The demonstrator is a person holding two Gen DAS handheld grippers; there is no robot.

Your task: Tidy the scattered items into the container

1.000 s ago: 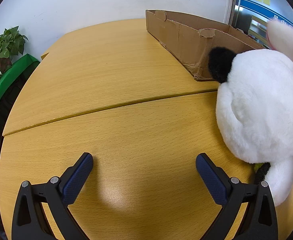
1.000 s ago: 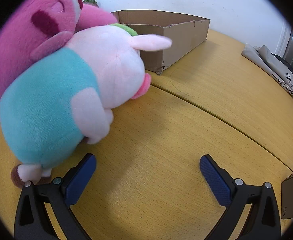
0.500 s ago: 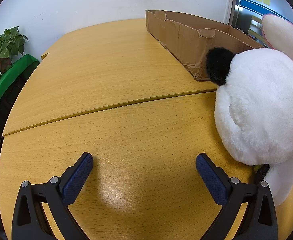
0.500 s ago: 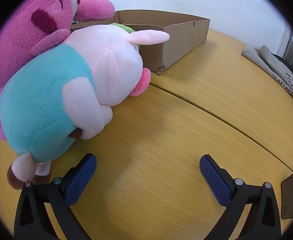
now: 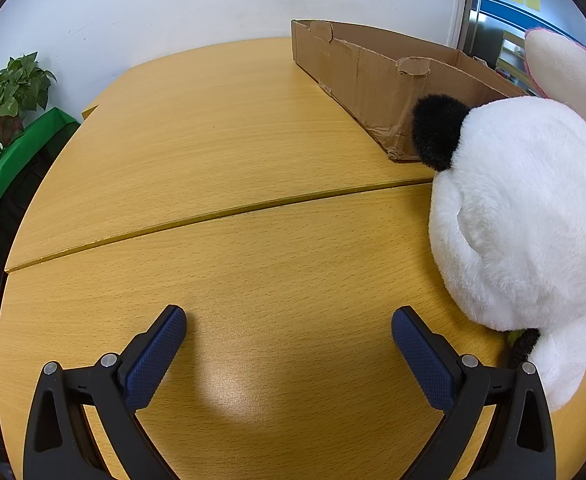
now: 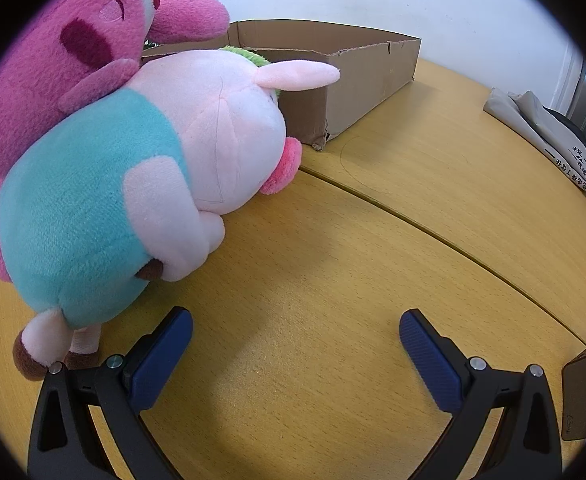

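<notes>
Both sets of jaws stand spread wide, grasping nothing: left gripper (image 5: 289, 320), right gripper (image 6: 296, 322), each over bare desk (image 5: 221, 168). Just right of the left one lies a white plush (image 5: 525, 216); left of the right one, a pig plush (image 6: 133, 184) (teal shirt) under a pink plush (image 6: 53, 76). Beyond them sits the cardboard box (image 6: 357, 76)

Both looking low and close across the table (image 5: 229, 152), facing the box (image 5: 377, 80) (image 6: 357, 76): left wrist from its left, right wrist from its right.
</notes>
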